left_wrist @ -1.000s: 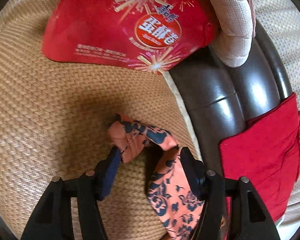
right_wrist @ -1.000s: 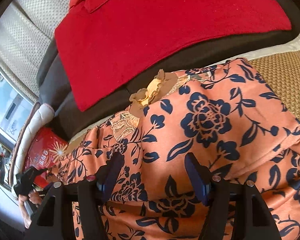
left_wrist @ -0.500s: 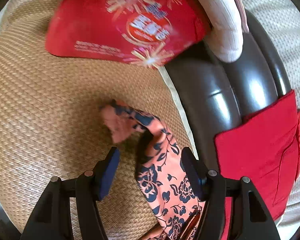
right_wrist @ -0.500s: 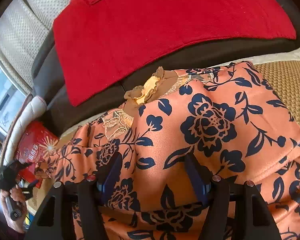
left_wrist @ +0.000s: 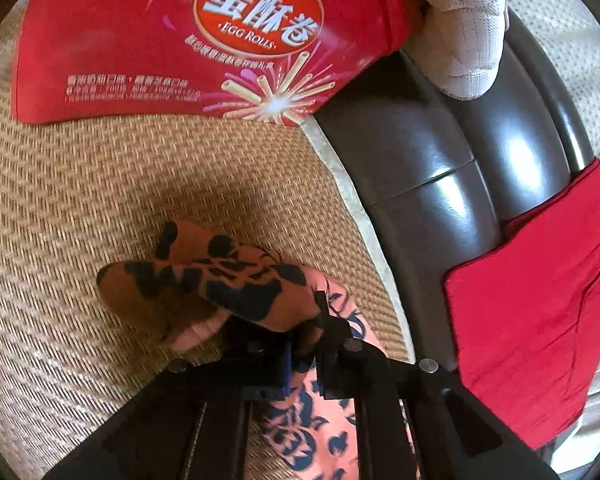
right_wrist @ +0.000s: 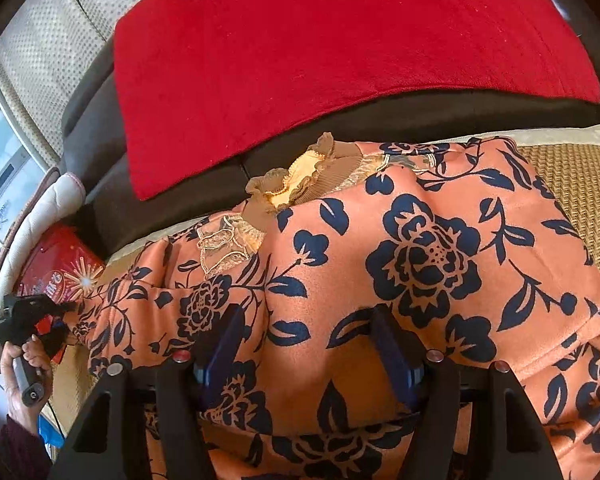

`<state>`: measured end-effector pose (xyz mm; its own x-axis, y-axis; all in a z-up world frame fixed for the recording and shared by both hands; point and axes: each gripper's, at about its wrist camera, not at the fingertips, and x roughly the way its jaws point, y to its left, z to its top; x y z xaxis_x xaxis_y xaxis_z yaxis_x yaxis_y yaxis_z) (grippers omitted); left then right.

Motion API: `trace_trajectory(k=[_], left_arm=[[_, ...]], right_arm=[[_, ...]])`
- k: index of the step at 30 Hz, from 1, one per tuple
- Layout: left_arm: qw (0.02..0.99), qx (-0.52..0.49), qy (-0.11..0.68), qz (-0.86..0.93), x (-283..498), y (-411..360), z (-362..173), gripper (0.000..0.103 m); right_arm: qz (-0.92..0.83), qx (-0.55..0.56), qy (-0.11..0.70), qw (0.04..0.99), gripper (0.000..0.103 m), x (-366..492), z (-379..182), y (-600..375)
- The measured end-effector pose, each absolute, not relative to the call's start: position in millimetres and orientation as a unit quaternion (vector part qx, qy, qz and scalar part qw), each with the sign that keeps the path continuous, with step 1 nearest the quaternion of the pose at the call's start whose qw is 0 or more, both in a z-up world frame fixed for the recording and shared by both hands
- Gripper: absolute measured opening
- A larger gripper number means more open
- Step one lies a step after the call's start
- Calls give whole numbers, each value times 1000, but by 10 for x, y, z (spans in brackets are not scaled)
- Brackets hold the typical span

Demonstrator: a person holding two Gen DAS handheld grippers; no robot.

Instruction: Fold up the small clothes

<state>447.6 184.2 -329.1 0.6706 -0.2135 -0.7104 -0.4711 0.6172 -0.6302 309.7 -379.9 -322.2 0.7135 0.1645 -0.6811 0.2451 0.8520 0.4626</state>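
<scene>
We now have the left tongs [left_wrist: 300, 344] pressed together on the cuff end of the sleeve [left_wrist: 220, 284], where half a second ago they stood spread on either side of it with the cloth lying loose between them. The cuff bunches up out of the pinch toward ten o'clock in the left wrist view, just clear of the woven mat [left_wrist: 80, 200], and the rest of the sleeve trails back under the tongs toward six o'clock. The red egg-roll box [left_wrist: 188, 48] sits at twelve o'clock, well apart from the cuff. Our right tongs [right_wrist: 308, 344] are spread as before, resting over the body of the orange flowered top [right_wrist: 420, 272], with the cloth between them but not gripped. The top lies across the mat with its frilled collar [right_wrist: 300, 176] at twelve o'clock, near the dark sofa edge [right_wrist: 420, 120] and the red cushion [right_wrist: 340, 48]. In that view our left tongs show small at nine o'clock, at the far tip of the sleeve. We judge that the grasp is made and the sleeve can next be carried inward across the body, while the right side steadies the cloth.
</scene>
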Motion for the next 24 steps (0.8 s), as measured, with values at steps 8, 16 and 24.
trace_trajectory(k=[8,16,24], left_arm=[[920,-287,259,62,3997,1388,-2095,5],[986,-73,150,-20,3550,198,-702,5],[965,97,180,-163,3173,-1520,-597,6]], right_arm=[[-31,286,363,886,70,2920,-3188,-3945],[-57,349,307,884,70,2675,-3045,-4400],[-100,424,247,865,70,2324,-2947,-5103]])
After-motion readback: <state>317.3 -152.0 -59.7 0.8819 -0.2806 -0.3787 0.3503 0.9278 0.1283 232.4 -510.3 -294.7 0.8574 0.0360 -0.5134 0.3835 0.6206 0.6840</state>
